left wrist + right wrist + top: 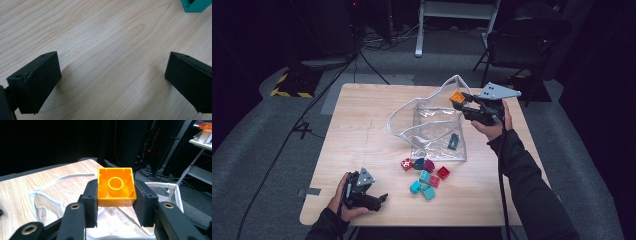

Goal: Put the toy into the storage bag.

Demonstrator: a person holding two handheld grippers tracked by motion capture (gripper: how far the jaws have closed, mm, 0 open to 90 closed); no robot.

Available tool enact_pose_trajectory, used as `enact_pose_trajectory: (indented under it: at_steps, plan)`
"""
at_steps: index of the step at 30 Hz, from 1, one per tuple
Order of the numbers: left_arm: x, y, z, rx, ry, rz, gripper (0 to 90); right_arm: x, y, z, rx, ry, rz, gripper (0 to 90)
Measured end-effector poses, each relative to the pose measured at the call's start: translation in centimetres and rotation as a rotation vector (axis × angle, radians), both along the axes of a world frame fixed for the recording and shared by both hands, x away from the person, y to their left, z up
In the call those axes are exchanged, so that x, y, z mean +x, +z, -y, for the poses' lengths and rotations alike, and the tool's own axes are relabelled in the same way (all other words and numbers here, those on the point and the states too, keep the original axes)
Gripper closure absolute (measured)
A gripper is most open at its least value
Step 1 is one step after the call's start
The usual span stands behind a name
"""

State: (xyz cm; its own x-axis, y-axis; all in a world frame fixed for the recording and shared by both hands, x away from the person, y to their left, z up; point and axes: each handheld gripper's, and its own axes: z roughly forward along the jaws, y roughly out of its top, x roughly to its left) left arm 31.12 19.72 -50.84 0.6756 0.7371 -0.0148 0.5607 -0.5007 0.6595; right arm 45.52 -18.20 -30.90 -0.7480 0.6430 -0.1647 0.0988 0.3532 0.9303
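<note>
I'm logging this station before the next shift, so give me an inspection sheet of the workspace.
Surface: wooden table, bare grain under the left gripper.
Job's things: orange block held hollow side to the camera above the clear bag; a dark piece lies in the bag.
Clutter: loose blocks, red, teal, pink and magenta, near the bag's front edge.
Grippers: right gripper shut on the orange block; left gripper open, resting on the table.
Cables: black cables across the floor.
Surroundings: chair, grey carpet, dark room.
</note>
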Motion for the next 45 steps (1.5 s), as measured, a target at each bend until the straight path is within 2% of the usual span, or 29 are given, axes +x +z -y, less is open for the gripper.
enact_pose_trajectory:
  at_steps: [15, 20, 21, 22, 27, 35, 45]
  plan:
    - [0.0, 0.0, 0.0, 0.0, 0.0, 0.0, 0.6, 1.0, -0.4, -1.3, -0.034, -0.01, -0.018, 59.1]
    - [0.0, 0.0, 0.0, -0.001, 0.0, -0.001, 0.6, 1.1, -0.5, -1.4, -0.03, -0.012, -0.021, 59.0]
    - [0.0, 0.0, 0.0, 0.0, 0.0, 0.0, 0.6, 1.2, -0.5, -1.4, -0.029, -0.015, -0.027, 58.6]
    - [0.0, 0.0, 0.0, 0.001, -0.001, 0.0, 0.6, 1.3, -0.6, -1.4, -0.025, -0.015, -0.035, 53.5]
    - [0.0, 0.0, 0.0, 0.0, 0.0, 0.0, 0.6, 1.2, -0.7, -1.5, -0.025, -0.009, -0.042, 53.0]
    - [0.0, 0.0, 0.0, 0.0, 0.0, 0.0, 0.6, 0.6, -0.5, -0.7, -0.024, -0.004, -0.035, 51.9]
    - [0.0, 0.0, 0.0, 0.0, 0.001, 0.001, 0.6, -0.8, -0.2, 1.3, -0.017, -0.003, -0.016, 51.4]
